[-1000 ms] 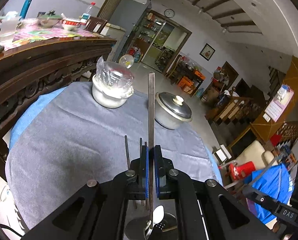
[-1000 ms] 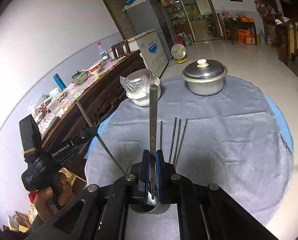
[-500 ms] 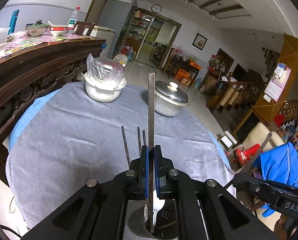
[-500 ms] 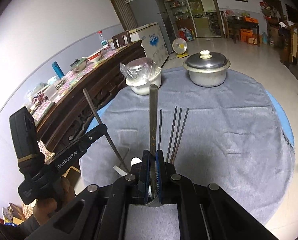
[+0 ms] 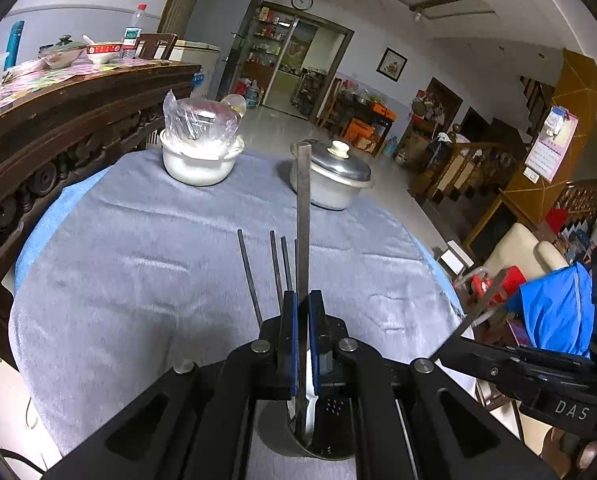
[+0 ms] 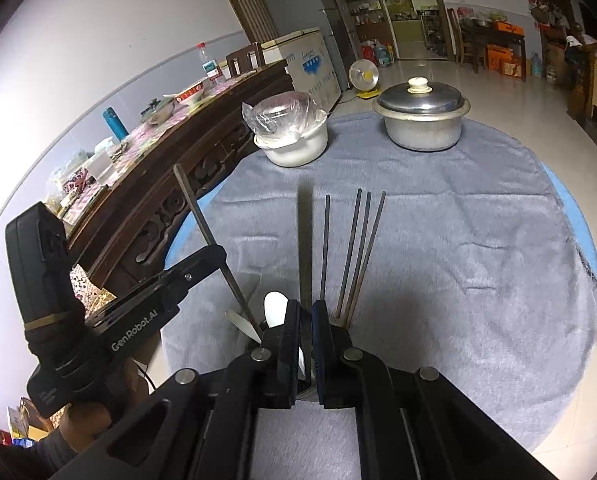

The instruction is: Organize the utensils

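My left gripper [image 5: 302, 300] is shut on a flat metal utensil handle [image 5: 303, 208] that stands upright. Its lower end is inside a perforated steel utensil holder [image 5: 314, 436] below the jaws, beside a white spoon [image 5: 310, 400]. My right gripper [image 6: 307, 308] is shut on another flat metal handle [image 6: 304, 240], also upright over the holder, whose rim is mostly hidden behind the jaws. The left gripper also shows in the right wrist view [image 6: 218, 254]. Several dark chopsticks [image 6: 354, 248] lie on the grey cloth [image 6: 458, 260] beyond the holder, also visible in the left wrist view [image 5: 274, 264].
A white bowl covered in plastic [image 5: 198, 156] and a lidded metal pot [image 5: 332, 180] stand at the far side of the round table. A dark carved wooden sideboard [image 5: 58, 128] runs along the left. The table edge drops off at right.
Both grippers have moved lower with their utensils, and the handles' ends have gone deeper into the holder. The views have tilted a little towards the table.
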{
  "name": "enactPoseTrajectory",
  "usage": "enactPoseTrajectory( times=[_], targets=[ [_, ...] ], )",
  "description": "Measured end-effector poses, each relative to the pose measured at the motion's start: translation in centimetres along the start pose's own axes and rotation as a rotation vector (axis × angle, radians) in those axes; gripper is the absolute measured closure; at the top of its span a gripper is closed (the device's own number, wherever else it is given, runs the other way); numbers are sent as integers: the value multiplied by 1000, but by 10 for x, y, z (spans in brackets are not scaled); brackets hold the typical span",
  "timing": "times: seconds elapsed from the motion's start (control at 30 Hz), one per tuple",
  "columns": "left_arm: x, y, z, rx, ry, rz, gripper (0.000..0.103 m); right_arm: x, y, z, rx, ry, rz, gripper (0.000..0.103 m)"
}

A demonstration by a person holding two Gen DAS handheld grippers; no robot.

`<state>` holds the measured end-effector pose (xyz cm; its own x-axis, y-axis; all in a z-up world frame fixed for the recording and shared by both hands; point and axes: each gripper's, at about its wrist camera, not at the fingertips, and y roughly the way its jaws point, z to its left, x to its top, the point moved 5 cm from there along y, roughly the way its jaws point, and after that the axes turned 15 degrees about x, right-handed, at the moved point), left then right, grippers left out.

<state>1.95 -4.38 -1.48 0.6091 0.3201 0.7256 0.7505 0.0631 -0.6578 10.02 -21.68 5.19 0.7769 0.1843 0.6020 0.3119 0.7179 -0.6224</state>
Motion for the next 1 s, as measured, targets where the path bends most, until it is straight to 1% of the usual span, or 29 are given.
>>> enactPoseTrajectory(
  times=[0.13, 0.17, 0.2, 0.23, 0.27, 0.3, 0.33, 0.37, 0.4, 0.47, 0.53, 0.57, 0.6, 0.63, 0.7, 0.77, 0.87, 0.9, 0.97, 1.0],
  targets=[
    [-1, -5, 0, -8, 2, 10, 97, -1, 1, 0, 4, 2, 6, 95],
    [-1, -6, 0, -9, 2, 13, 90, -1, 0, 0, 6, 6, 5, 95],
    [0, -8, 1, -10, -2, 20, 73, 0, -1, 0, 8, 10, 4, 95],
    [2, -11, 3, -11, -12, 22, 63, 0, -2, -1, 10, 13, 2, 93],
    [4, -14, 5, -11, -23, 14, 47, 0, -3, -1, 13, 16, 0, 91],
    [7, -19, 8, -6, -37, -6, 44, 1, -5, -2, 18, 21, -5, 84],
    [9, -22, 10, -5, -43, -15, 44, 2, -8, -3, 23, 26, -14, 77],
    [13, -26, 13, -9, -52, -20, 44, 3, -10, -4, 25, 29, -20, 74],
    [15, -28, 15, -12, -62, -21, 44, 4, -13, -5, 30, 38, -32, 72],
    [22, -36, 24, -23, -99, -29, 43, 7, -21, -10, 42, 61, -61, 72],
    [32, -42, 39, -21, -148, -44, 40, 11, -30, -17, 49, 86, -94, 67],
    [35, -45, 46, -14, -174, -53, 35, 13, -34, -22, 51, 103, -113, 64],
    [39, -48, 57, 0, -209, -67, 32, 14, -38, -30, 46, 124, -129, 51],
    [42, -49, 63, 11, -230, -75, 30, 15, -41, -37, 37, 140, -143, 41],
    [47, -43, 87, 66, -285, -76, 28, 15, -40, -52, 18, 171, -145, 40],
    [46, -28, 106, 120, -324, -31, 28, 12, -33, -69, 27, 218, -120, 40],
    [33, 7, 136, 212, -375, 84, 28, 3, -16, -97, 21, 289, -75, 40],
    [28, 17, 142, 236, -382, 116, 28, -2, -8, -109, 7, 315, -52, 40],
    [11, 44, 153, 298, -378, 218, 28, -12, 8, -129, -15, 355, -7, 40],
    [7, 52, 156, 311, -374, 248, 28, -16, 13, -135, -21, 369, 8, 40]
  ],
)
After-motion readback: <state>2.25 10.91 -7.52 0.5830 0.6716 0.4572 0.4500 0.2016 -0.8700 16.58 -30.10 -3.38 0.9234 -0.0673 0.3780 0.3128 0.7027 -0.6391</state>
